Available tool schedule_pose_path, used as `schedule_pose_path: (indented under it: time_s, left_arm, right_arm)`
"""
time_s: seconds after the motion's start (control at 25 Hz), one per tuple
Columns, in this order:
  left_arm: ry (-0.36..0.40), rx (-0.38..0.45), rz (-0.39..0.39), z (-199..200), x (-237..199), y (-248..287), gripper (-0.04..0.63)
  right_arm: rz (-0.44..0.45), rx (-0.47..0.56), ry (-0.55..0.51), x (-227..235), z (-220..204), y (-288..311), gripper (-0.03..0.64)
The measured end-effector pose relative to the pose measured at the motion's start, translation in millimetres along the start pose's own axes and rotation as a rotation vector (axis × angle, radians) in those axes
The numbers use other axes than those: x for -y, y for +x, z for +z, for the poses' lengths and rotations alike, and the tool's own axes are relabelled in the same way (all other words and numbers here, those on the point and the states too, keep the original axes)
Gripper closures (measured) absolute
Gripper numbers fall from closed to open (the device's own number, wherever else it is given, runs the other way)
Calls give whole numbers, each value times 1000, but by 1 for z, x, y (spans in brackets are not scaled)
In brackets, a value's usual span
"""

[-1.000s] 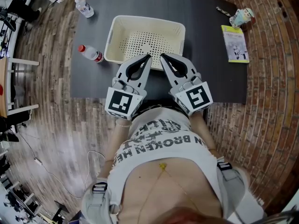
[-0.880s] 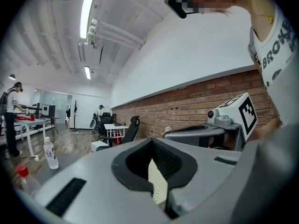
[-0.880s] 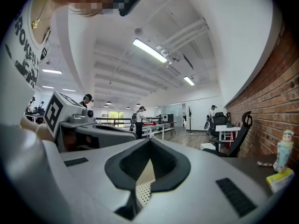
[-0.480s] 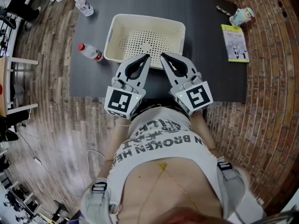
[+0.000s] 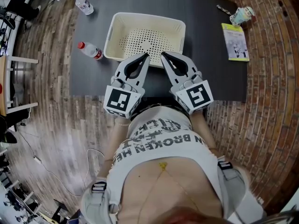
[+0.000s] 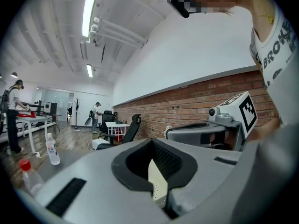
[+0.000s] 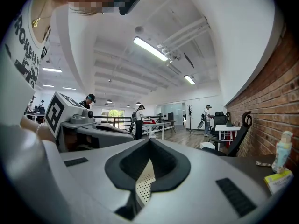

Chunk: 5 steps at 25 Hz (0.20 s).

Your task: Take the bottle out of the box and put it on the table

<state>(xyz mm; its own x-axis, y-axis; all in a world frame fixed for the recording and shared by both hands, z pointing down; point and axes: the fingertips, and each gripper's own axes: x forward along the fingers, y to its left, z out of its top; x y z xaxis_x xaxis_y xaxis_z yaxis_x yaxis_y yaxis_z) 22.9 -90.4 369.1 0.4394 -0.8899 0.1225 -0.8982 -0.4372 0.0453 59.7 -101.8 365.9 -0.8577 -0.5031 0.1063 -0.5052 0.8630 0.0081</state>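
Note:
A cream perforated box (image 5: 145, 23) sits mid-table and looks empty inside. Two clear bottles lie on the dark table (image 5: 205, 45) to its left: a red-capped bottle (image 5: 90, 51) just beside the box and a white-capped bottle (image 5: 83, 4) at the far left corner; both also show in the left gripper view, the red-capped bottle (image 6: 28, 177) and the white-capped bottle (image 6: 52, 149). My left gripper (image 5: 147, 56) and right gripper (image 5: 162, 56) rest side by side just before the box's near wall, both shut with nothing between the jaws.
A yellow-green booklet (image 5: 235, 42) and a small patterned cup (image 5: 242, 16) lie at the table's right edge. Wooden floor surrounds the table, with brick-patterned floor to the right. Desks, chairs and people stand far off in the room.

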Motion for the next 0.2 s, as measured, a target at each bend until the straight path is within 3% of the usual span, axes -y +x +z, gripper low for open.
schedule_pose_path:
  time_s: [0.2]
  left_arm:
    - [4, -14, 1, -6, 0, -3, 589]
  right_arm:
    - [-1, 2, -2, 0, -1, -3, 609]
